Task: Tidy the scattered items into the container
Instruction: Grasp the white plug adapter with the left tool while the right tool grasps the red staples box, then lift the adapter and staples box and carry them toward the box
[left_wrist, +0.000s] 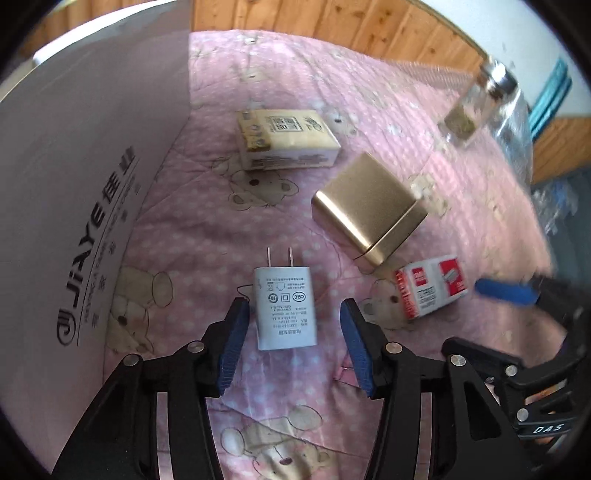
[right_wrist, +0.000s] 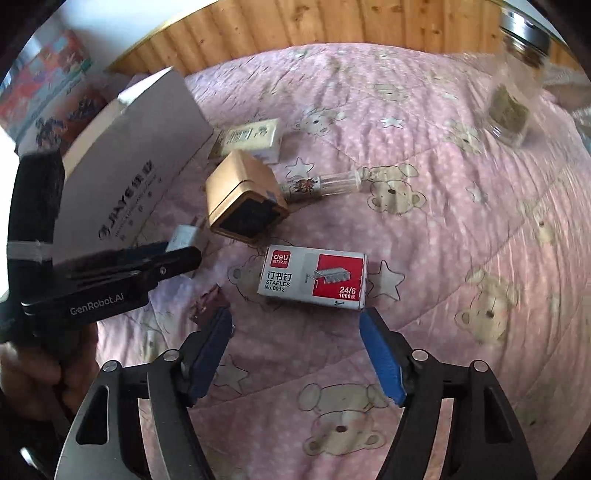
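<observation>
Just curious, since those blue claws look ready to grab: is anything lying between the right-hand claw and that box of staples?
No. In the right wrist view, only bare pink bear-print quilt lies between the open right gripper and the staples box.

The jar (left_wrist: 480, 99) up on the quilt's far right is smeared by blur, its top cut by the edge in the right view. The charger (right_wrist: 183, 238) is mostly hidden behind the left gripper (right_wrist: 173, 258) there. The white box (left_wrist: 74, 184) runs off-frame; its small print under the logo is unreadable.
</observation>
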